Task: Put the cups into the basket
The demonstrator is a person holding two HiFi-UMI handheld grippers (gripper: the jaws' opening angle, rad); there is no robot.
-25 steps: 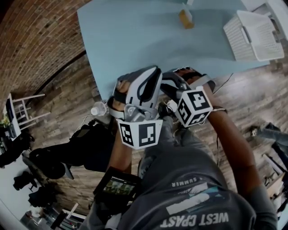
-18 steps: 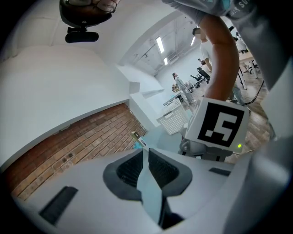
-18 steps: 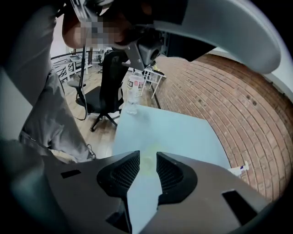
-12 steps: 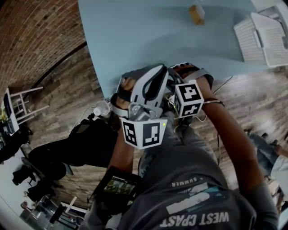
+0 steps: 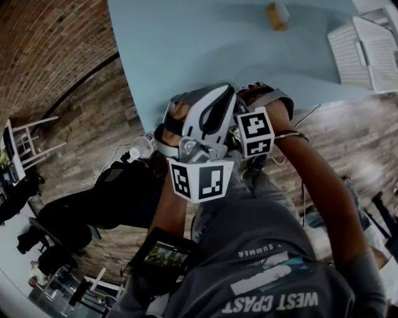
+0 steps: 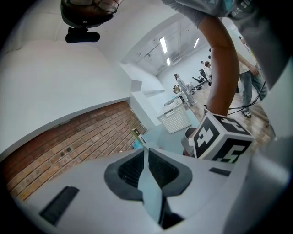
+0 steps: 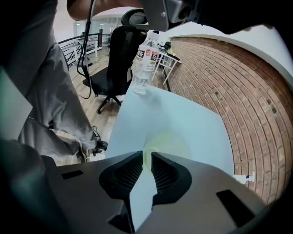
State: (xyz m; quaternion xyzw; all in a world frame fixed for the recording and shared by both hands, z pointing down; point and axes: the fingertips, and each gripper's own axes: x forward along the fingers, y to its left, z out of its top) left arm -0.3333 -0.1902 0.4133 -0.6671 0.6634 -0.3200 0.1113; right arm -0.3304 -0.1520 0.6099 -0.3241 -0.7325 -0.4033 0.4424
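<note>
Cup [image 5: 277, 13] sits at twelve o'clock on the counter [image 5: 205, 43], basket [image 5: 367, 53] at two, while the left gripper [image 6: 145, 153] and right gripper [image 7: 147, 160] hold nothing, fingers nearly touching, so reaching in unopened could knock it away.

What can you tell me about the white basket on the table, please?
The white basket is rectangular and looks like plastic, with walls of fine open lattice and a plain rim. It stands upright on the light blue table, close to the table's edge on the person's right, and the head view cuts part of it off. A white bar, probably a folded handle, lies across its opening. Its contents cannot be made out. Only the table touches it; the orange cup lies apart.
</note>
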